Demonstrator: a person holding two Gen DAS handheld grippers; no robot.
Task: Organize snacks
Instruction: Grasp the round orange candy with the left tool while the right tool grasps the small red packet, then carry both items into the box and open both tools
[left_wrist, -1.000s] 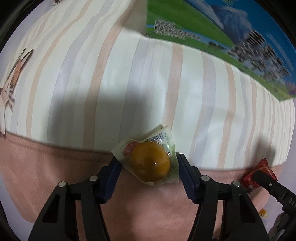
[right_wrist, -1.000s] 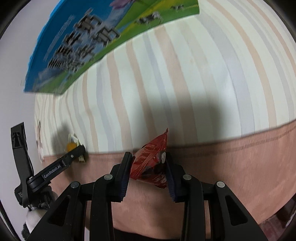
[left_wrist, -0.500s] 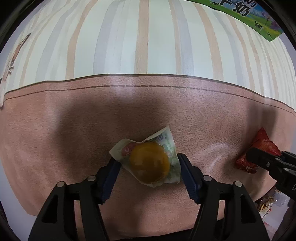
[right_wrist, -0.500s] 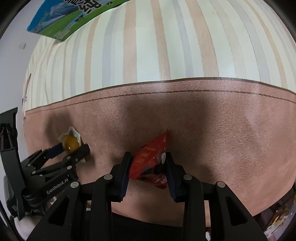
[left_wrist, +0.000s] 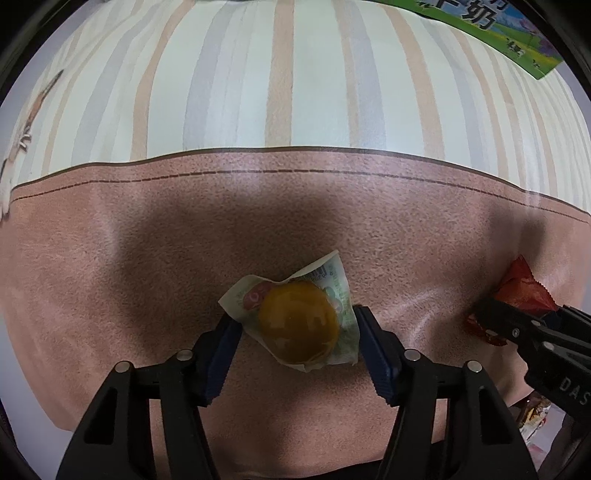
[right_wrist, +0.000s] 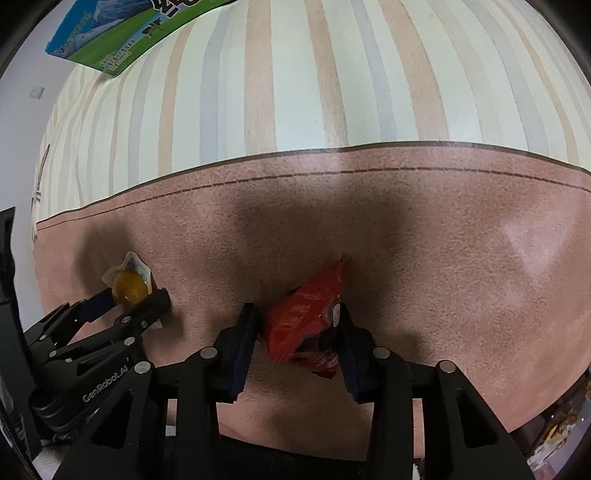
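While the jelly cup (left_wrist: 298, 326) sits between the left tongs (left_wrist: 295, 334), which have just narrowed onto its wrapper, its dome faces the camera with no clear long axis. The red packet (right_wrist: 306, 325), gripped crosswise by the right tongs (right_wrist: 297, 332), points away over the desk (right_wrist: 461, 258). Thin film may slip.

Green-blue carton (left_wrist: 517, 40) cut off by the top edge in both views, print too small to read. Red snack packet (left_wrist: 521, 291) half hidden behind the right gripper (left_wrist: 517, 325) in left view. Clutter (right_wrist: 557, 424) at bottom-right corner: blurred, can't tell what. Animal print (left_wrist: 18, 140) on the surface (left_wrist: 295, 92) cropped at left.
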